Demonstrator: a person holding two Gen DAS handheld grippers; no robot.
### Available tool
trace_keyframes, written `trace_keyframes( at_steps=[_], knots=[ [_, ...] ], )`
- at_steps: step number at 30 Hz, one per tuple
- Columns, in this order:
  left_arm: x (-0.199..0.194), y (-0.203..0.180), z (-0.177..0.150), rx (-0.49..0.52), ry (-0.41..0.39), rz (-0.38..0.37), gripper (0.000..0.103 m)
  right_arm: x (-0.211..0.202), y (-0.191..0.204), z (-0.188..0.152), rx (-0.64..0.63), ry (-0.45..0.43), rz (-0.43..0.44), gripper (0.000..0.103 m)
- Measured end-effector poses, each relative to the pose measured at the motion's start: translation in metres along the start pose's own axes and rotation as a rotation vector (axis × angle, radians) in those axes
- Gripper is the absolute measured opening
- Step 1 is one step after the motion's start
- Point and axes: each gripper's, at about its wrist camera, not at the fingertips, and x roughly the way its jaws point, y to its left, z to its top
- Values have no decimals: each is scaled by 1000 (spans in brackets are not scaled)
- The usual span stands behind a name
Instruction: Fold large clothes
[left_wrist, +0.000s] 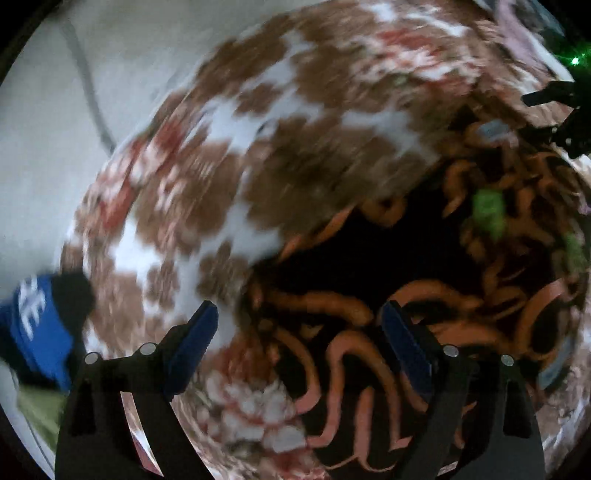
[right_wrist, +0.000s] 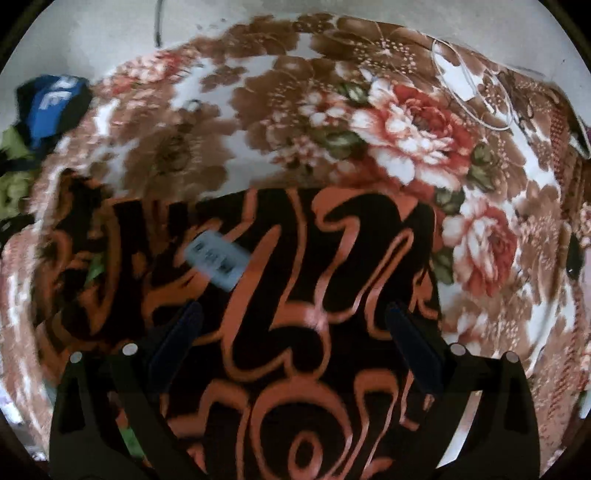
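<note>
The garment (left_wrist: 351, 332) is black with orange swirls and lies spread on a brown floral blanket (left_wrist: 258, 147). In the left wrist view, which is blurred, my left gripper (left_wrist: 299, 314) hangs over the garment's edge where it meets the blanket. Its jaws stand wide open and nothing is between them. The right wrist view shows the garment (right_wrist: 295, 258) with a straight far edge and a grey label (right_wrist: 218, 260) on it. My right gripper (right_wrist: 293, 314) points down over the garment, open, with only cloth beneath it.
The floral blanket (right_wrist: 406, 122) covers most of the surface. A blue item with white letters (right_wrist: 51, 103) and green cloth (right_wrist: 11, 184) lie at the left edge. A thin white cable (right_wrist: 469, 85) loops at the far right. A black device with a green light (left_wrist: 554, 110) shows at upper right.
</note>
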Motion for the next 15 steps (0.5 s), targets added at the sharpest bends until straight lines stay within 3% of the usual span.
trace_keyframes(
  at_steps=[4,9,13,15],
  knots=[
    [20,11,-11,-100,-44,-58,87,25,-7,14,59,29,-45,98],
    [36,-8,-4,3,-83,-77,81,52,-20,11,63,70,-97,98],
    [24,12,-14,-43,-97,-131,82,60,-41,11,90,75,-100,98],
    [23,19,-23,-14,-83,-117,82,61,-49,9,86,74,-103,98]
  ],
)
